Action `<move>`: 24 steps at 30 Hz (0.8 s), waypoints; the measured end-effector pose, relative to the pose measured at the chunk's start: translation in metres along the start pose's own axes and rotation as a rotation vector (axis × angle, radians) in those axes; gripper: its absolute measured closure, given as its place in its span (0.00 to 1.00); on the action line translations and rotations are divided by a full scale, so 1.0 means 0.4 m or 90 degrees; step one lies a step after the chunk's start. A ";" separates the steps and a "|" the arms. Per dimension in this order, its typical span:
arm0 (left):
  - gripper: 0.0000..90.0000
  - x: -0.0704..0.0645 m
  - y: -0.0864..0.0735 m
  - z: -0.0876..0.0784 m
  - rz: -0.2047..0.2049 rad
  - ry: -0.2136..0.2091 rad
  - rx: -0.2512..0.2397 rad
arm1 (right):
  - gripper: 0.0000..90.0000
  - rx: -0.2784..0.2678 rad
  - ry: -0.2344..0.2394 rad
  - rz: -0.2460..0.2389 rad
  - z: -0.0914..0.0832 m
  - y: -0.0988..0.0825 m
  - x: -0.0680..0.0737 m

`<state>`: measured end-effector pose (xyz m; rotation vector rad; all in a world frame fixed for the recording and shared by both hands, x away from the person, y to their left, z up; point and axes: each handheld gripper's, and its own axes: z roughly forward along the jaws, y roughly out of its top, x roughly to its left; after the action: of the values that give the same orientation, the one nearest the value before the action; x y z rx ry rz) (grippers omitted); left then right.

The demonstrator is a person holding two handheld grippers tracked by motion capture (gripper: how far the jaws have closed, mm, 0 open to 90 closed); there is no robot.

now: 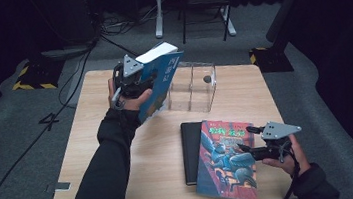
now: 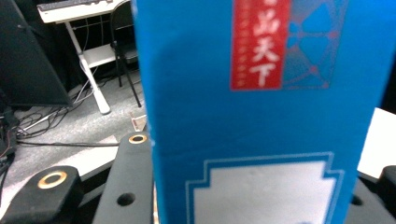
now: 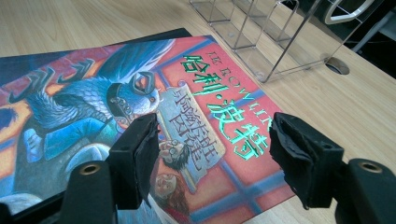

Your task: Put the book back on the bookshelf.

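A thick blue book (image 1: 162, 76) with a white page edge is held tilted in the air over the far left of the wooden table (image 1: 110, 152), with my left gripper (image 1: 148, 85) shut on it. Its blue cover (image 2: 261, 112) with a red label sits between the black jaws in the left gripper view. A colourful illustrated book (image 1: 227, 161) lies flat at the near right, partly on top of a black book (image 1: 192, 153). My right gripper (image 1: 245, 139) hovers open just over the colourful book's cover (image 3: 196, 93), pads (image 3: 140, 158) apart with nothing between them.
A clear acrylic book rack (image 1: 191, 88) with dividers stands at the table's far middle, just right of the raised book; it also appears as the rack (image 3: 261, 42). A round hole (image 3: 337, 66) is in the tabletop beside it. Beyond the table are a chair, desk legs (image 1: 159, 16) and floor cables.
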<state>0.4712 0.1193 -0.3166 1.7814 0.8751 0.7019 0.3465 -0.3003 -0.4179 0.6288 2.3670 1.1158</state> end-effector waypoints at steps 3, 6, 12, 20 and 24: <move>0.68 0.002 0.000 0.020 -0.003 0.014 0.005 | 0.37 0.002 -0.001 -0.002 0.000 0.000 0.001; 0.68 0.004 0.000 0.037 -0.001 0.030 0.006 | 0.37 0.003 0.000 -0.001 0.000 0.000 0.001; 0.68 0.028 -0.006 0.068 -0.029 0.036 -0.005 | 0.37 0.006 0.003 -0.006 0.005 0.000 0.004; 0.68 0.040 -0.021 0.122 -0.043 0.034 -0.027 | 0.37 0.014 0.005 -0.014 0.012 0.001 0.007; 0.68 0.041 -0.038 0.150 -0.051 0.035 -0.028 | 0.37 0.018 0.009 -0.020 0.014 0.000 0.009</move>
<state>0.5238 0.1052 -0.3503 1.6854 0.9555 0.7154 0.3465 -0.2950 -0.4219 0.5925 2.3997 1.0782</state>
